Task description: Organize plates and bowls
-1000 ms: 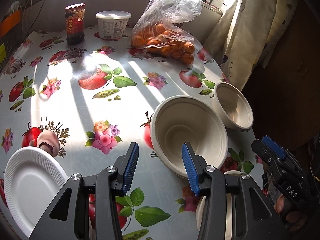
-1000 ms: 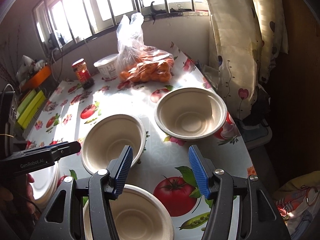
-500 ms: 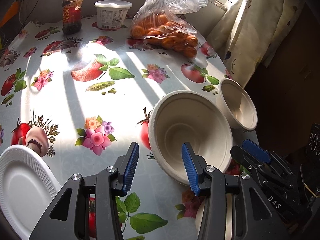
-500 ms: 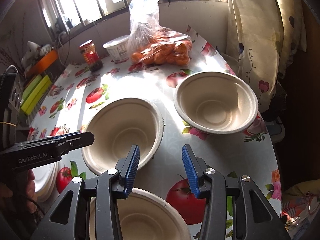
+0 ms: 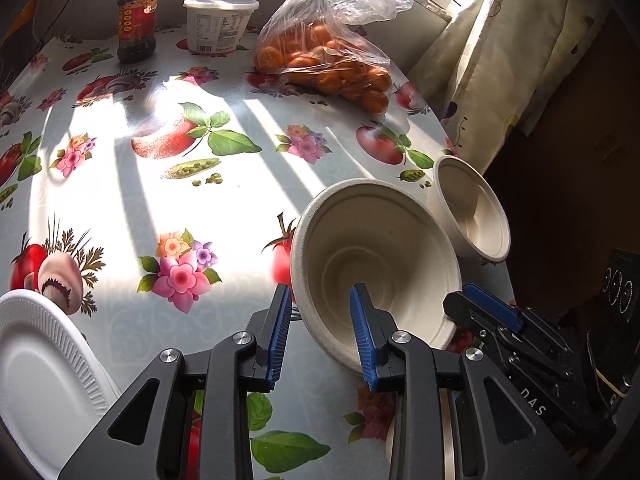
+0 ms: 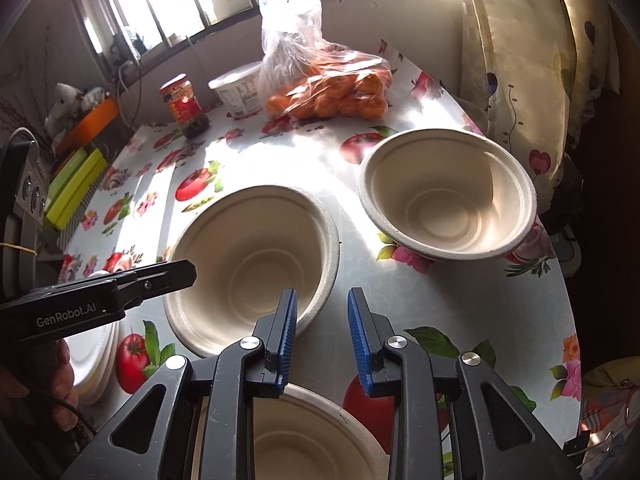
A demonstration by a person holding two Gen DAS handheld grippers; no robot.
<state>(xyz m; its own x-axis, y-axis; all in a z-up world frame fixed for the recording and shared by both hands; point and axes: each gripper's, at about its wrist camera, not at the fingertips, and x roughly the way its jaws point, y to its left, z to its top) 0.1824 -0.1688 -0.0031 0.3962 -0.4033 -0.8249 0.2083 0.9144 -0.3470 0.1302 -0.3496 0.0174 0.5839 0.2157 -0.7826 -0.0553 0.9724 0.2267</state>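
Note:
Three beige paper bowls stand on the fruit-print tablecloth: a middle bowl [image 5: 380, 248] [image 6: 256, 256], a far bowl [image 5: 476, 216] [image 6: 448, 200] by the table's right edge, and a near bowl [image 6: 304, 436] under my right gripper. My left gripper [image 5: 320, 320] [image 6: 176, 276] straddles the middle bowl's near-left rim, one finger outside and one inside. Its jaws are closing, with a gap still at the rim. My right gripper [image 6: 322, 320] [image 5: 472, 300] hovers at the middle bowl's near-right rim. Its jaws are closing and nothing is pinched between them. White foam plates [image 5: 36, 368] [image 6: 92, 364] lie stacked at the near left.
At the far end stand a dark sauce jar [image 5: 137, 20], a white tub [image 5: 220, 24] and a plastic bag of oranges [image 5: 320, 60]. A curtain [image 5: 500, 40] hangs past the table's right edge. Green and yellow boxes [image 6: 72, 188] lie off the left side.
Both grippers' jaws have narrowed. The left gripper has crept up to the middle bowl's rim. The right gripper has come down and forward over the near bowl toward the middle one.

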